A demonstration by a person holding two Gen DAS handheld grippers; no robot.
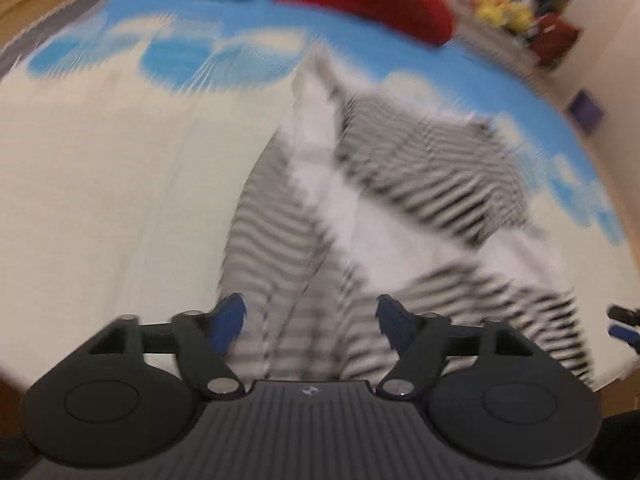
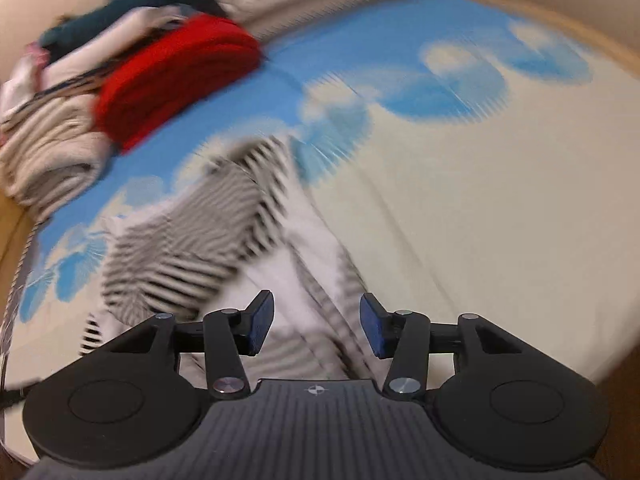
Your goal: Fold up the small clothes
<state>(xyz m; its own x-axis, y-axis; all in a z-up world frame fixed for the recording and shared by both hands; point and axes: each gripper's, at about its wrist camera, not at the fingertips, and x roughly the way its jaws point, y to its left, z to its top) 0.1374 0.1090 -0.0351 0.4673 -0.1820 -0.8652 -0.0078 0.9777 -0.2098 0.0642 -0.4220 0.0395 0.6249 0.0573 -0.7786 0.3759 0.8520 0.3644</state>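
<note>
Both grippers — left (image 1: 310, 322), right (image 2: 317, 326) — hang unclenched over the striped garment (image 1: 400, 208) near the bed's (image 1: 100, 168) front edge — you grasp its hem next.

The garment (image 1: 400, 208) is white with black-and-grey stripes, and it lies on a sheet (image 1: 120, 168) that is cream with bright blue patches and white cloud shapes. Behind it sits a plain red cloth (image 2: 176, 76), beside a pile (image 2: 52, 144) of cream, white and dark teal clothes. Both grippers are black with blue pads (image 2: 262, 326).
</note>
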